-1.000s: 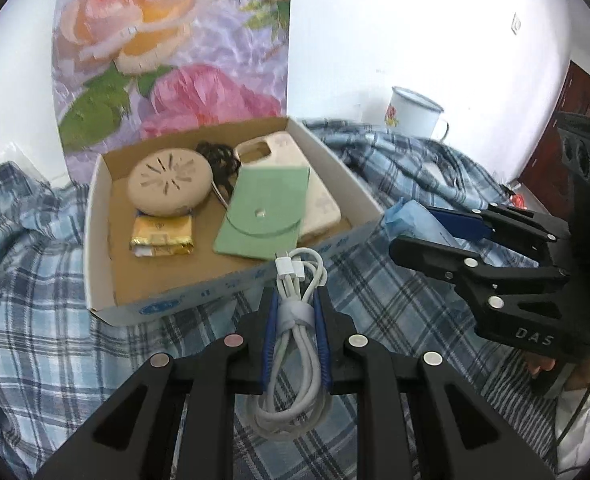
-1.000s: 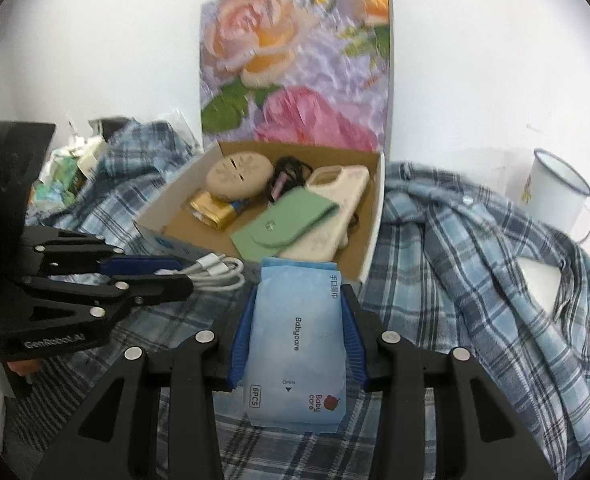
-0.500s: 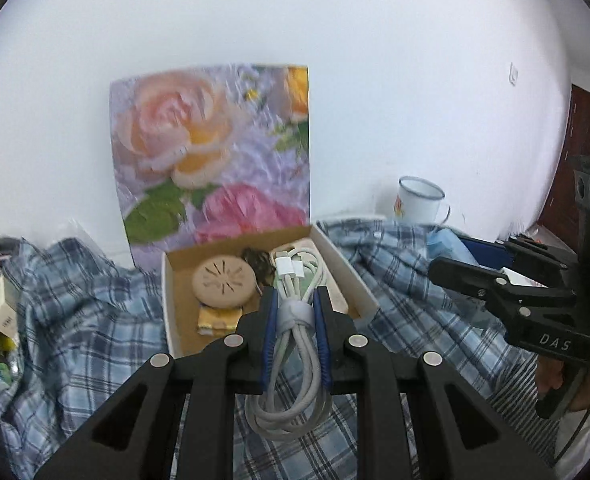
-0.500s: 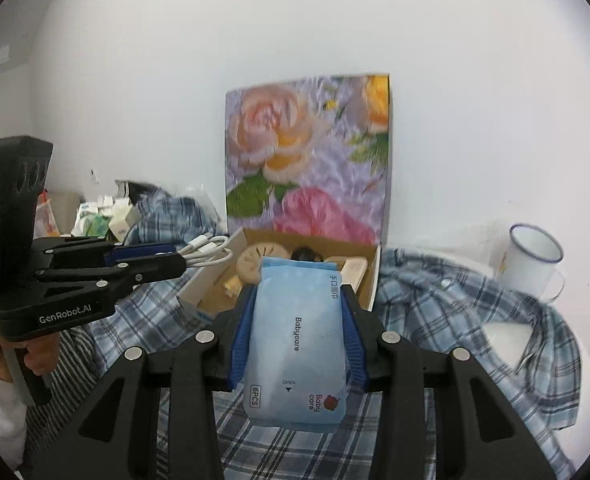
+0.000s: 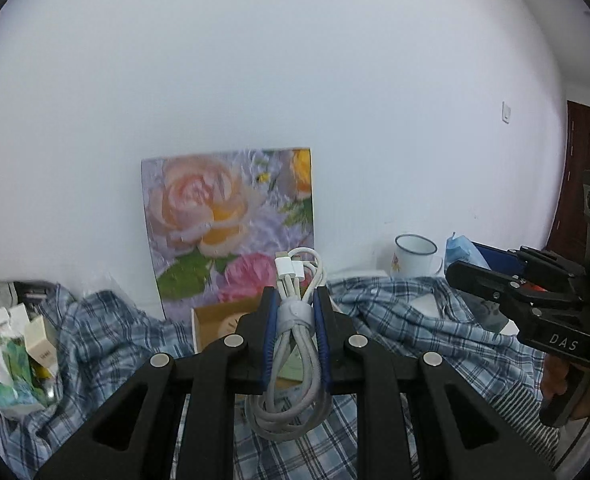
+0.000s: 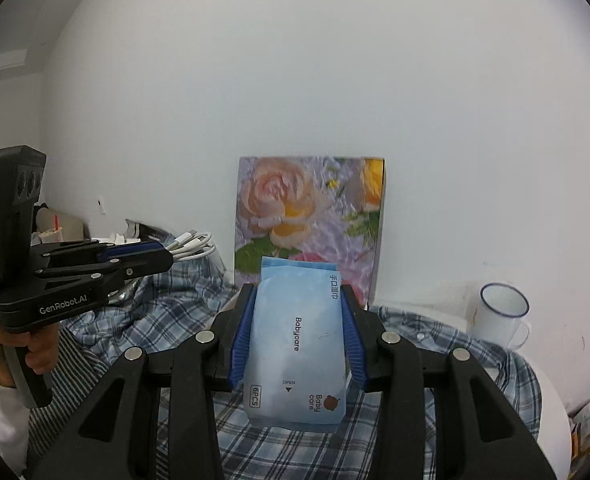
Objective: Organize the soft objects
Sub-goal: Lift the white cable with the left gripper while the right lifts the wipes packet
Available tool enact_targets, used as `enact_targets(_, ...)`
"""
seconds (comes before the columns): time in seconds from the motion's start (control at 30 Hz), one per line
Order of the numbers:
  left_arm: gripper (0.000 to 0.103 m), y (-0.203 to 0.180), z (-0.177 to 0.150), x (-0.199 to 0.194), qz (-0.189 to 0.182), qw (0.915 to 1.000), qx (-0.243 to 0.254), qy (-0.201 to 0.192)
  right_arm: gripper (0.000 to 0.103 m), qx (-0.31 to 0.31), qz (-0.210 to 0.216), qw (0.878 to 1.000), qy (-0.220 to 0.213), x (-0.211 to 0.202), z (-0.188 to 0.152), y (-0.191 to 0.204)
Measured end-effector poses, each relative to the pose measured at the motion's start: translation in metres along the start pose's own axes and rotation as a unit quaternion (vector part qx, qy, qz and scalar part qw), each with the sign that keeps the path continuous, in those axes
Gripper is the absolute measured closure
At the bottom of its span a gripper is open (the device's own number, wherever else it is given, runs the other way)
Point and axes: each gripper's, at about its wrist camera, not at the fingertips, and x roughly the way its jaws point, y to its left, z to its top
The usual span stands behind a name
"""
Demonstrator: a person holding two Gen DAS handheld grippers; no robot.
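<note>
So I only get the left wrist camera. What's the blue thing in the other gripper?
Observer: A light blue wipes pack, printed Babycare, clamped in the right gripper.
Operator: Does it say how many wipes?
Observer: The corner label reads 6PCS, beside an OPEN arrow.
Operator: And who's holding my gripper?
Observer: A hand grips the handle under the left gripper, and the white cable sticks out past its tips.
</note>
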Motion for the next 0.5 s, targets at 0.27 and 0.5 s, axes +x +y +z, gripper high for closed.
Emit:
enact_targets(0.27,0.084,-0.004,0.025,-0.023,0.017,0.9988,0.013,-0.043,0.063,-0.025,0.013,0.998,-0.056,-0.021,0.029,0.015)
enact_targets(0.5,0.084,-0.005,0.049,-0.034,0.027,0.9966,0.02,-0.075,0.063,-0.053,0.013,0.994,-0.091,-0.033,0.06,0.026)
